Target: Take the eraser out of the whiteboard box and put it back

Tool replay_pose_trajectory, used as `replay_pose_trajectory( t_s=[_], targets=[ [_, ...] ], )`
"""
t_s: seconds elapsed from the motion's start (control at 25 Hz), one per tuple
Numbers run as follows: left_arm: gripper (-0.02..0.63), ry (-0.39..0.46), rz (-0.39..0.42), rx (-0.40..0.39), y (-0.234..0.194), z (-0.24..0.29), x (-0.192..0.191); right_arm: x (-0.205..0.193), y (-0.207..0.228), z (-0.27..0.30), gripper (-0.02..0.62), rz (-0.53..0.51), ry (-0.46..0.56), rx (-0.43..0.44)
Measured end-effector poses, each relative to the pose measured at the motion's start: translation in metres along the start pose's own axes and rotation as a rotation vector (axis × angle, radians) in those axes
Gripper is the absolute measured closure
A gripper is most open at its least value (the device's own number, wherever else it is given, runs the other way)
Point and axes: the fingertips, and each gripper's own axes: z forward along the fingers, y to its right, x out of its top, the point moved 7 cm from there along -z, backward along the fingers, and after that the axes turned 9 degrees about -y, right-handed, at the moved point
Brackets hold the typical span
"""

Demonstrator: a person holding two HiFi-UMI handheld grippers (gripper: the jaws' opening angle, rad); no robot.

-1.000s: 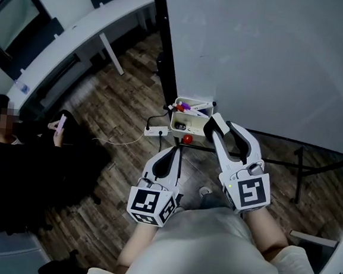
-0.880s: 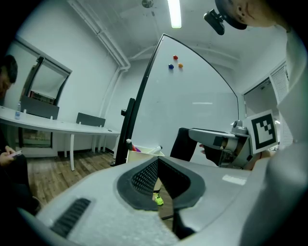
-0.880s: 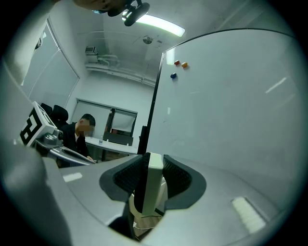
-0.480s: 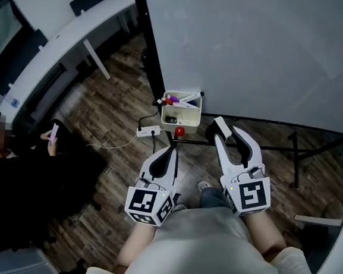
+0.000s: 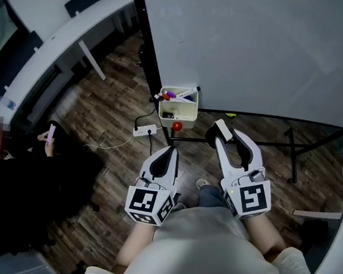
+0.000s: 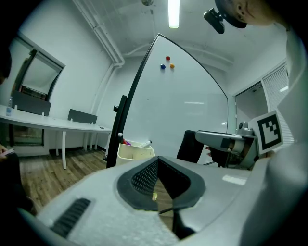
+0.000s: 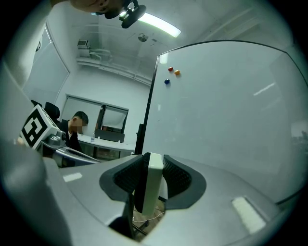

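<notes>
The cream whiteboard box (image 5: 177,110) hangs at the whiteboard's (image 5: 256,51) lower left corner, with several markers sticking out of it. My right gripper (image 5: 222,132) is shut on the eraser (image 5: 219,130), a flat white block with a dark felt face, held on edge to the right of the box and apart from it. In the right gripper view the eraser (image 7: 154,185) stands upright between the pads of the right gripper (image 7: 153,182). My left gripper (image 5: 170,153) is shut and empty, below the box. The left gripper view shows the box (image 6: 135,153) ahead of the left gripper (image 6: 159,187).
A person in black (image 5: 13,167) sits at the left holding a phone. A power strip (image 5: 144,130) with its cable lies on the wooden floor under the box, with a red object (image 5: 176,126) beside it. The whiteboard's black stand bars (image 5: 289,153) cross the floor at right. Coloured magnets (image 6: 167,62) sit high on the board.
The right gripper with the eraser has drawn away from the box, so the gap between them is wider. The view has shifted; the left gripper looks almost unmoved.
</notes>
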Motion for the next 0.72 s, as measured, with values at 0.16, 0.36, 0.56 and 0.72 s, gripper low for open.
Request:
replay_pose_trajectory(
  t_s=[0.16, 0.36, 0.56, 0.72],
  targets=[
    [0.608, -0.002, 0.018, 0.005, 0.002, -0.001, 0.001, 0.001, -0.002, -0.003, 0.454, -0.005, 0.044, 0.006],
    [0.607, 0.026, -0.008, -0.028, 0.004, -0.002, 0.003, 0.006, -0.002, -0.003, 0.454, -0.007, 0.039, 0.001],
    [0.607, 0.017, -0.002, -0.025, 0.006, 0.001, 0.003, 0.010, -0.004, 0.000, 0.454, -0.011, 0.020, 0.029],
    [0.607, 0.016, -0.006, -0.012, 0.004, 0.004, 0.002, 0.015, -0.003, 0.008, 0.454, -0.014, 0.045, 0.045]
  ],
)
